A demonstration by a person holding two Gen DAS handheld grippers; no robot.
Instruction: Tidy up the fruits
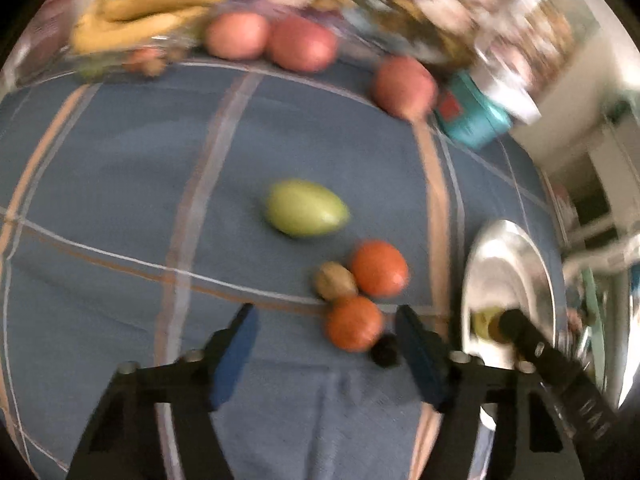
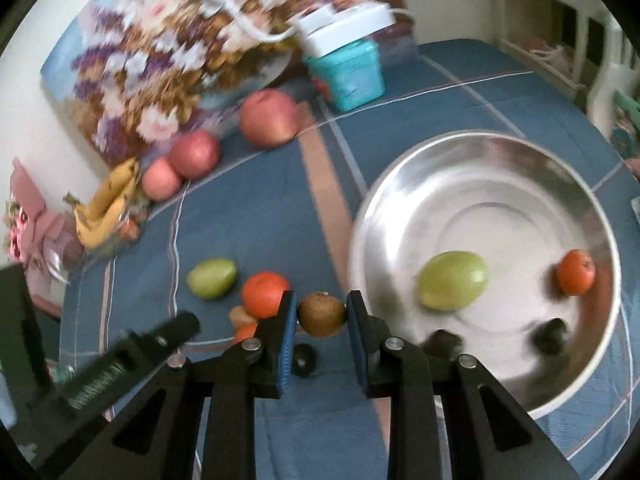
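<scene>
While the right claw (image 2: 322, 314) grips a small brown kiwi (image 2: 322, 314) between its blue pads, lifted clear of the blue checked cloth (image 2: 256, 208) that covers the table, the left claw (image 1: 324, 330) hangs partly open above the same cloth with nothing between its blue pads; no earlier frame lets me tell more of it

Just beside the left claw's right finger lie a round orange tangerine (image 1: 353, 328) and a small dark fruit (image 1: 384, 352), the finger close to both, though the blur hides whether it touches. A second brown kiwi (image 1: 335, 281) and another tangerine (image 1: 379, 268) sit touching in the same cluster, and a green oval mango (image 1: 306, 208) lies a little apart on the cloth

To the right stands a wide shiny metal bowl (image 2: 400, 184). Inside it rest a second green mango (image 2: 452, 280), a small orange tangerine (image 2: 576, 272) and two dark round fruits (image 2: 550, 334), apart from each other

At the far edge of the cloth three red apples (image 2: 269, 118) and a bunch of yellow bananas (image 2: 108, 204) lie near a floral picture (image 2: 160, 60) and a turquoise box (image 2: 348, 72)
</scene>
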